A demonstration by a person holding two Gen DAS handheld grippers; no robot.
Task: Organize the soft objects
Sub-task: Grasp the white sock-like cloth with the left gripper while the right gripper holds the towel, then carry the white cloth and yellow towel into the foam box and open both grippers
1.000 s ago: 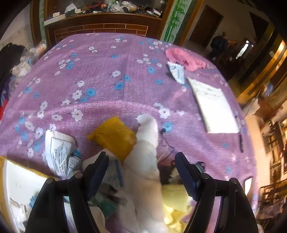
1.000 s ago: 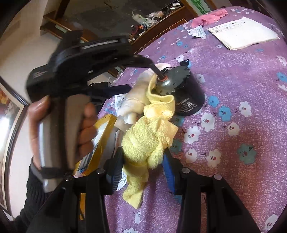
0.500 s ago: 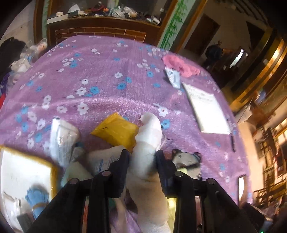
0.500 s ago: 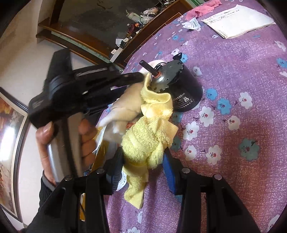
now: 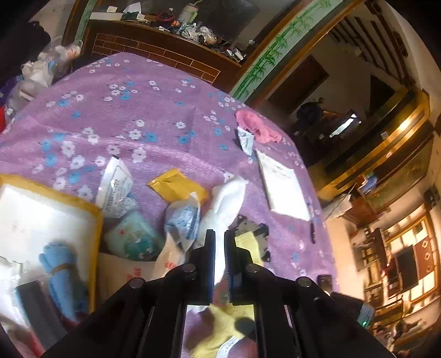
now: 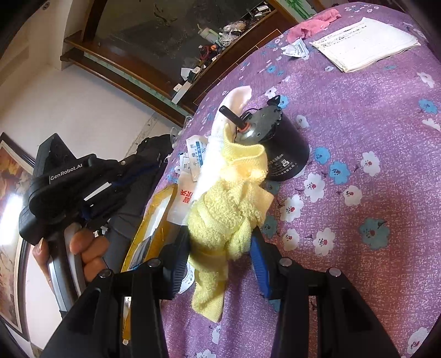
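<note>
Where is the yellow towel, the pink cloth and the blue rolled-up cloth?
yellow towel (image 6: 231, 217): right wrist view, on its bunched middle.
pink cloth (image 5: 257, 126): left wrist view, on its crumpled middle.
blue rolled cloth (image 5: 62, 275): left wrist view, just below its band.

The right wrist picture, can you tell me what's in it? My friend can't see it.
The right tongs squeeze a fluffy yellow towel on a purple flowered tablecloth. A white cloth and a black motor lie just behind it, and a hand holds the other tongs at the left. Far back are a pink cloth and white papers.
</note>
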